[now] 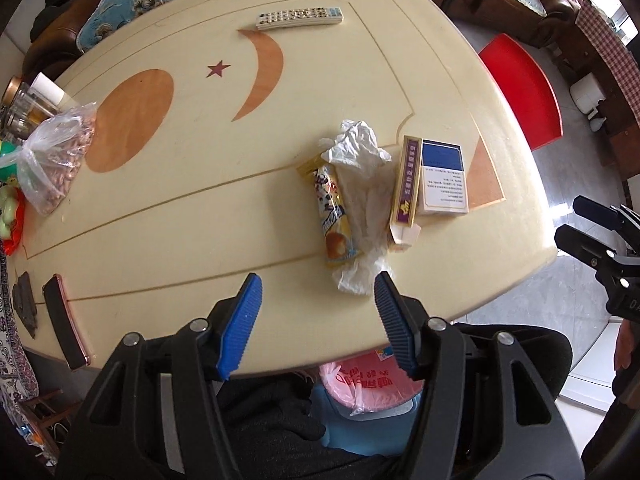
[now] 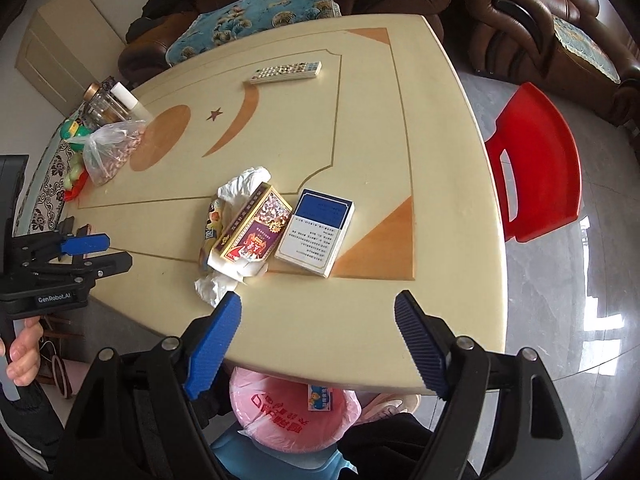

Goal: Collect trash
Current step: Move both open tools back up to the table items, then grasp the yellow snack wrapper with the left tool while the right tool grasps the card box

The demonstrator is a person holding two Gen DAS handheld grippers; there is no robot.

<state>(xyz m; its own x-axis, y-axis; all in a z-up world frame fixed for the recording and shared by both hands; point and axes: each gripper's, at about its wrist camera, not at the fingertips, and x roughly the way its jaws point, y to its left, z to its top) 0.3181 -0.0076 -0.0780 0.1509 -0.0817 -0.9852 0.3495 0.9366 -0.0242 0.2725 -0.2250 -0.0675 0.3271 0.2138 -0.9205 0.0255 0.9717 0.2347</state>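
Four pieces left: snack wrapper, crumpled tissue, two boxes on worktop
Bin: pink-lined bin below (one scrap inside)
Grippers: left gripper, right gripper apart, empty

tabletop: cream, orange moon and star | chair: red | box: blue and white | bin bag: pink
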